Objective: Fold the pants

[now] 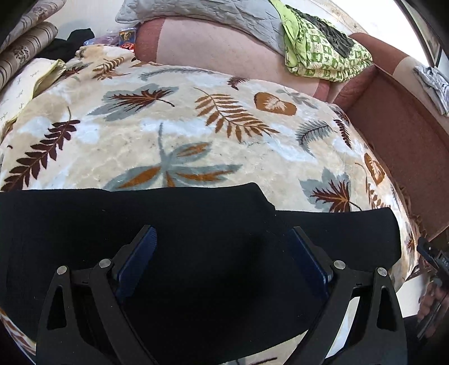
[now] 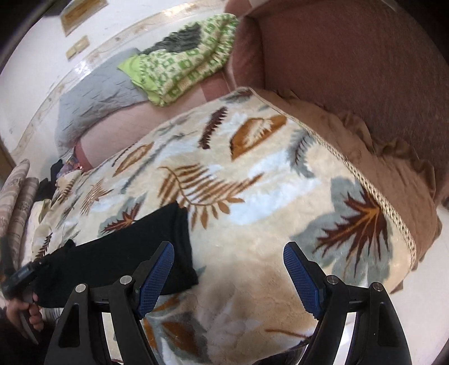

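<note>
Black pants (image 1: 196, 224) lie flat on a leaf-patterned blanket (image 1: 182, 134), near its front edge. My left gripper (image 1: 221, 235) is open just above the pants, its blue pads (image 1: 140, 252) apart with cloth beneath them. In the right wrist view the pants (image 2: 126, 252) lie to the left, with a folded end at the middle. My right gripper (image 2: 228, 252) is open and empty over bare blanket (image 2: 252, 182), its left fingertip at the pants' right edge. The other gripper (image 2: 19, 278) shows at far left, held by a hand.
A green patterned cloth (image 1: 322, 50) and a grey quilt (image 1: 210, 14) lie on the pink sofa back (image 1: 210, 47). Striped cushions (image 1: 25, 47) stand at the left. A brown sofa arm (image 2: 350, 70) rises at the right. The blanket's trimmed edge (image 2: 373, 191) drops off at the right.
</note>
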Demonstrator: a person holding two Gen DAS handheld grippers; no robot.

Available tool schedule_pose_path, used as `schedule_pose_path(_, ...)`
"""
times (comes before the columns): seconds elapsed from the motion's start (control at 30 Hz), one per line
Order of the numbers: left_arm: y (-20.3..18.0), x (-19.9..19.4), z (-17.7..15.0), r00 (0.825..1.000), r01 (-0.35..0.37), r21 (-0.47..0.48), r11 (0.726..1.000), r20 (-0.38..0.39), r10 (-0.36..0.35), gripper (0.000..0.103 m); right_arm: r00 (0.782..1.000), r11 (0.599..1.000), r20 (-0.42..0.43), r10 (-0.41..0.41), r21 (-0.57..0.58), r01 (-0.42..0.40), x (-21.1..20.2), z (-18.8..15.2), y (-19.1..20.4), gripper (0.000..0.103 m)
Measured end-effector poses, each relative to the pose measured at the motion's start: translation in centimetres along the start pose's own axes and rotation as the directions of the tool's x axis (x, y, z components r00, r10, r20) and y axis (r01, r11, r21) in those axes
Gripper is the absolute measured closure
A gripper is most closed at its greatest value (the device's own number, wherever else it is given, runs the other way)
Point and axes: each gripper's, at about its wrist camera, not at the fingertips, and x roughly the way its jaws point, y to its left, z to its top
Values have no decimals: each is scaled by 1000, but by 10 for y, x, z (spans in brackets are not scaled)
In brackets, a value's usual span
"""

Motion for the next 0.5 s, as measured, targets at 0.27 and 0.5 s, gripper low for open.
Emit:
schedule_pose_path(0.27, 2, 3, -4, 1000, -21, -3, 1000, -11, 21, 9, 975, 971, 12, 223, 83, -223, 2, -1, -1, 24)
schedule_pose_path(0.5, 2, 8, -7, 1000, -10, -9, 1000, -21, 9, 9, 772, 654, 12, 635, 524, -546, 35, -25, -42, 24)
